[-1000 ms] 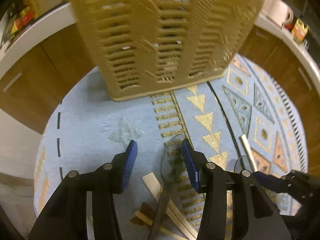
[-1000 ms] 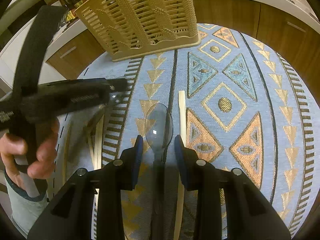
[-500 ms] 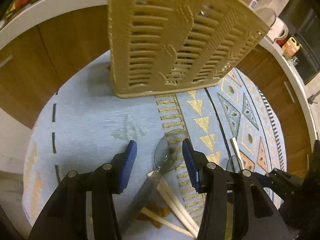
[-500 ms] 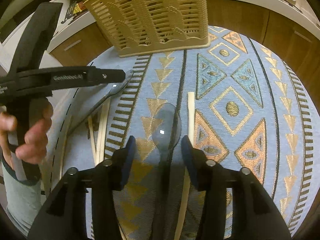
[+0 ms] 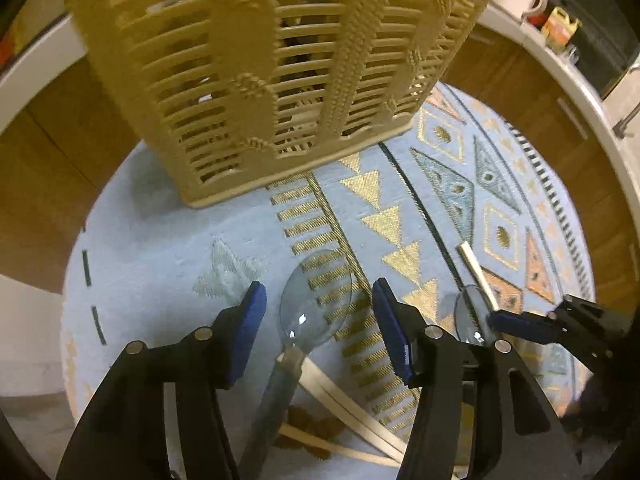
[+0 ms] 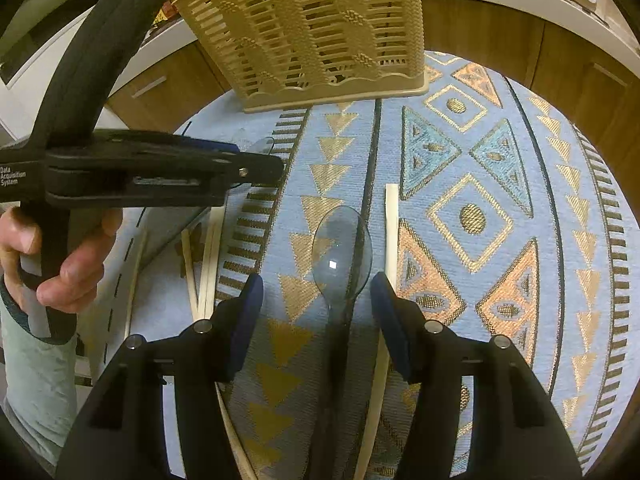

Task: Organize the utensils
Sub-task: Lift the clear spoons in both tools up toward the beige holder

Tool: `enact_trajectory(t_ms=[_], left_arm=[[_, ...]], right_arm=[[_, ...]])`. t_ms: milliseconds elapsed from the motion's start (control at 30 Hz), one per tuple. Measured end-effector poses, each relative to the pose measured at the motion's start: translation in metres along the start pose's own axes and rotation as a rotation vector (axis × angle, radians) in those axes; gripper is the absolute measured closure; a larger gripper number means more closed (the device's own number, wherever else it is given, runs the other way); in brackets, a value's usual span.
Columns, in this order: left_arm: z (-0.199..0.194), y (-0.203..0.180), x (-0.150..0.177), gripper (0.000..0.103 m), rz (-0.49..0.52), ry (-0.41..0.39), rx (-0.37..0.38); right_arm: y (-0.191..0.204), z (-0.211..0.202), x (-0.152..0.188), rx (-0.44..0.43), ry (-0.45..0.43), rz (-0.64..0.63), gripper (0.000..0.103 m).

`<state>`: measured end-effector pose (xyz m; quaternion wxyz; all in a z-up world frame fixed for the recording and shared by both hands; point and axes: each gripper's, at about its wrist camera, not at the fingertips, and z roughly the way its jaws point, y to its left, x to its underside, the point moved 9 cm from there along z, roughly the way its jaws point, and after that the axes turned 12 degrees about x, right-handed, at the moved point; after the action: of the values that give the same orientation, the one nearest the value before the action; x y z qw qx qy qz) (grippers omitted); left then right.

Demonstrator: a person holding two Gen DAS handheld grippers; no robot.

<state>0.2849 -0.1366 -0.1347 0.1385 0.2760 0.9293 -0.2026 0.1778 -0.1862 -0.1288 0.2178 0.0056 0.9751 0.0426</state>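
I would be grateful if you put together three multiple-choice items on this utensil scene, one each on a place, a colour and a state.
1. Where does the bowl of the clear spoon lie in the right wrist view?
A. inside the basket
B. on the cloth, between the right claw's fingers
C. on the wooden cabinet

2. What colour are the pads on the right claw?
A. blue
B. red
C. white

3. In the left wrist view, how does the left claw stand to the clear spoon there?
A. clamped shut on it
B. shut with nothing near it
C. open, pads clear of the spoon

Answers: 1 B, the bowl rests on the patterned cloth, in front of the beige basket. 2 A, both pads are dark blue. 3 C, cloth shows on both sides of the bowl.
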Motion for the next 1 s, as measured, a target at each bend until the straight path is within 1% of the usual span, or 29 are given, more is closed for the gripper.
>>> enact_trajectory(t_ms=[67, 133, 167, 233, 367, 433, 467, 500, 533, 567, 700, 733, 900, 1000], left_arm=[[0.003, -0.003, -0.001, 0.051, 0.025, 0.007, -0.035], [0.006, -0.005, 0.0, 0.062, 0.053, 0.008, -0.079], [0.007, -0.005, 0.0, 0.064, 0.063, 0.006, -0.097], [0.006, -0.005, 0.001, 0.073, 0.059, -0.001, -0.105], [-0.001, 0.0, 0.002, 0.074, 0.043, -0.032, -0.078], [-0.008, 0.001, 0.003, 0.074, 0.023, -0.071, -0.031], [-0.013, 0.003, 0.004, 0.074, 0.013, -0.092, -0.007], [-0.019, 0.004, 0.004, 0.075, 0.001, -0.12, 0.021], [-0.024, 0.005, 0.005, 0.075, -0.007, -0.14, 0.041], [-0.032, 0.005, 0.005, 0.075, -0.016, -0.169, 0.066], [-0.063, 0.004, 0.008, 0.075, -0.016, -0.265, 0.144], [-0.069, 0.003, 0.008, 0.075, -0.013, -0.282, 0.152], [-0.099, -0.011, 0.006, 0.075, 0.035, -0.383, 0.175], [-0.115, -0.03, 0.003, 0.076, 0.067, -0.443, 0.179]], right_arm=[[-0.003, -0.001, -0.001, 0.004, 0.003, -0.005, 0.05], [-0.003, 0.0, -0.004, 0.009, 0.006, -0.009, 0.05], [-0.003, 0.001, -0.006, 0.012, 0.009, -0.011, 0.05], [-0.002, 0.001, -0.009, 0.02, 0.011, -0.012, 0.05], [0.003, 0.006, -0.021, 0.065, 0.018, -0.029, 0.05], [0.008, 0.008, -0.024, 0.103, 0.016, -0.054, 0.052], [0.009, 0.009, -0.025, 0.147, 0.008, -0.076, 0.062], [0.01, 0.009, -0.025, 0.19, -0.002, -0.097, 0.074], [0.011, 0.008, -0.025, 0.237, -0.015, -0.124, 0.074], [0.011, 0.008, -0.024, 0.243, -0.024, -0.132, 0.074], [0.014, -0.008, -0.023, 0.199, -0.086, -0.118, 0.074], [0.012, -0.014, -0.024, 0.182, -0.102, -0.106, 0.074], [0.002, -0.044, -0.03, 0.051, -0.177, -0.025, 0.074], [0.001, -0.067, -0.035, -0.029, -0.24, 0.0, 0.074]])
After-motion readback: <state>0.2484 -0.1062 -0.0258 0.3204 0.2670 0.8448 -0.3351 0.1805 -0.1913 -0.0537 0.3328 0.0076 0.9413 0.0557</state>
